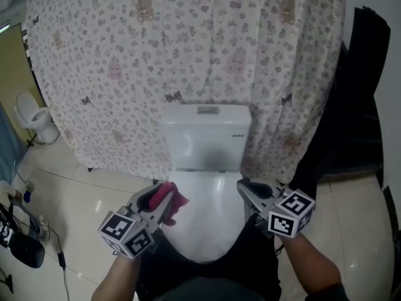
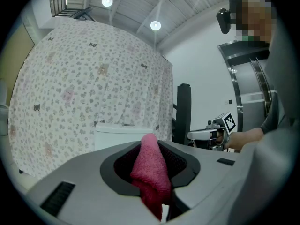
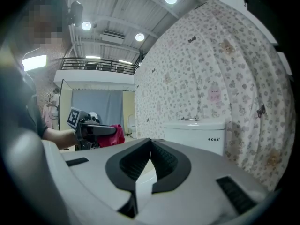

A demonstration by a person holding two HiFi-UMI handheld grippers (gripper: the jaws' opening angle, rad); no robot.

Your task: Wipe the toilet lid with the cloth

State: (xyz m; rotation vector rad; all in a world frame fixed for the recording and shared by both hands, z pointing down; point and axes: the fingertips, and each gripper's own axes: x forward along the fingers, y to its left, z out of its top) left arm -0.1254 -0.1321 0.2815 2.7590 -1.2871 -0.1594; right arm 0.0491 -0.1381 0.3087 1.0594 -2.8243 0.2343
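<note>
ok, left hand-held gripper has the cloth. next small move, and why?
Probably lower the left hand-held gripper until the pink cloth meets the toilet lid. Its jaws are shut on the cloth, which sits by the closed lid's left edge, apparently not pressed onto it. The right hand-held gripper is shut and empty.
</note>
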